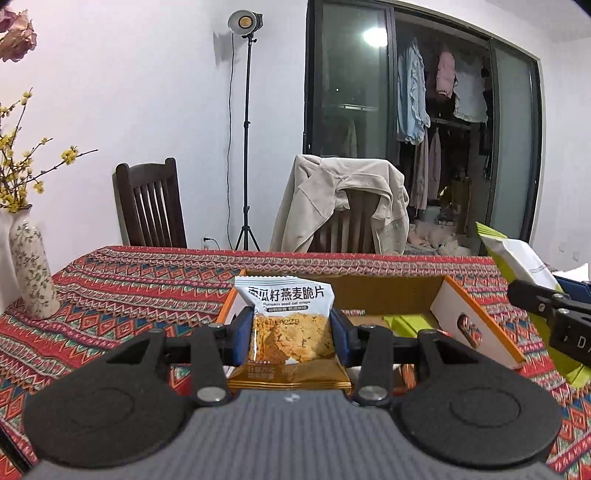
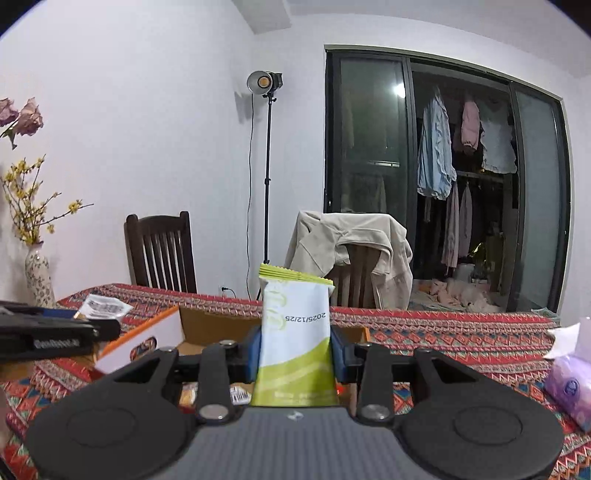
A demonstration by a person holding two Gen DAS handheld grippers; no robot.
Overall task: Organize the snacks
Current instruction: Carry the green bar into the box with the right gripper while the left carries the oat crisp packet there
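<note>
- My left gripper [image 1: 291,332] is clamped on a pumpkin seed oat crisps packet [image 1: 291,325], blue pads pressing both side edges, jaws partly closed around it; packet upright, white top with print, orange-gold bottom.
- My right gripper [image 2: 295,350] is pinched on a green and white snack packet [image 2: 295,332], jaws narrow, pads on both sides; packet upright, date print upside down, crimped green seal on top.
- Both packets are held up in the air above the table [image 1: 129,280], not resting on anything.
- Cardboard box [image 1: 476,321] sits open just beyond the left gripper, white and orange flaps out; green packets lie inside it, count unclear.
- The right gripper and its green packet show at the right edge of the left wrist view, beside the box.
- Purple tissue pack [image 2: 569,384] lies on the patterned cloth at the right.
- Floral vase [image 1: 31,273] with yellow sprigs stands at the table's left side.
- Behind the table: dark wooden chair [image 1: 149,206], second chair with a beige jacket [image 1: 343,195] draped over it.
- Farthest: studio light on a stand [image 1: 245,24], glass sliding doors, clothes hanging behind.
</note>
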